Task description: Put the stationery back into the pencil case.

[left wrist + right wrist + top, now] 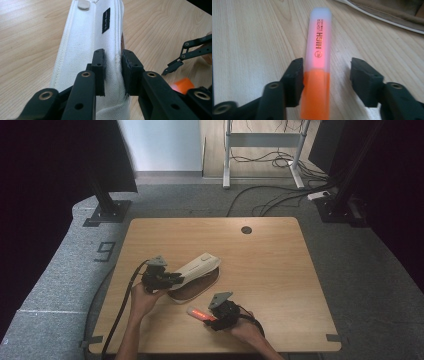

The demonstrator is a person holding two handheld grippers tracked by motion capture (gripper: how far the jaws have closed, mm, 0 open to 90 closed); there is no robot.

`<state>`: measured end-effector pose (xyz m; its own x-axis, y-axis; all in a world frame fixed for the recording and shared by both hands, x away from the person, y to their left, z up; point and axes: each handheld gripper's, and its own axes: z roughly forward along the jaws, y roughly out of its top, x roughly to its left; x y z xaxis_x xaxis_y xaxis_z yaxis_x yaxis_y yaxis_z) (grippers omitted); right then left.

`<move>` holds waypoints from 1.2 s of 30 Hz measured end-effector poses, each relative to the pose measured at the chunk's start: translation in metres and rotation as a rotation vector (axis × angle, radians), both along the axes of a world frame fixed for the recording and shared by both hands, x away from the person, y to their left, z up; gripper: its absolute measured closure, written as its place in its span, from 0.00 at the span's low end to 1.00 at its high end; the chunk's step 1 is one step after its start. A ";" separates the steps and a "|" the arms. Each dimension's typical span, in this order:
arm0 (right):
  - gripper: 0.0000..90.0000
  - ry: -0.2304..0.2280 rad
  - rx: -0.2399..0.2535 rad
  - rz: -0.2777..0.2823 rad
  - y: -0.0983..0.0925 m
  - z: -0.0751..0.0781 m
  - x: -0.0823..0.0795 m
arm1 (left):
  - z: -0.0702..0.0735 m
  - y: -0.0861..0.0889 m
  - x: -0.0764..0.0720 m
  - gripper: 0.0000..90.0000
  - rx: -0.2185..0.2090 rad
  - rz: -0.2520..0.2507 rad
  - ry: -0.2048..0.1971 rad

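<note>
So the left gripper (113,75) is clamped on the flap edge of the white pencil case (197,268) and holds it propped open near the middle of the table (280,270), which looks like the prep part done. The right gripper (325,80) has its jaws straddling the orange highlighter (318,62) lying flat on the wood just in front of the case; one pad touches it, the other is off, so no real grip yet. Left to do, I'd guess: pinch it, lift it, drop it in the case
</note>
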<state>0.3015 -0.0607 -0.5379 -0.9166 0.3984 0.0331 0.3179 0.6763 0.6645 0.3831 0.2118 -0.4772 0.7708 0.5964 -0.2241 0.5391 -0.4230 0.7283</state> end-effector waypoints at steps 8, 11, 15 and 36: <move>0.72 -0.013 0.013 0.029 -0.005 0.000 0.000 | 0.000 0.000 0.000 0.82 0.001 -0.001 0.000; 0.73 0.002 0.021 0.029 -0.006 0.000 0.001 | 0.000 0.000 0.000 0.82 0.001 -0.001 0.000; 0.73 0.004 0.022 0.026 -0.006 0.000 0.002 | 0.000 0.000 0.000 0.82 0.001 -0.002 -0.001; 0.73 -0.016 0.050 -0.014 -0.019 0.016 0.008 | 0.001 0.000 -0.001 0.83 0.001 0.006 -0.011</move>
<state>0.3096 -0.0798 -0.5217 -0.9117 0.4090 0.0384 0.3158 0.6381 0.7022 0.3821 0.2119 -0.4759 0.7695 0.6013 -0.2152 0.5339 -0.4208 0.7334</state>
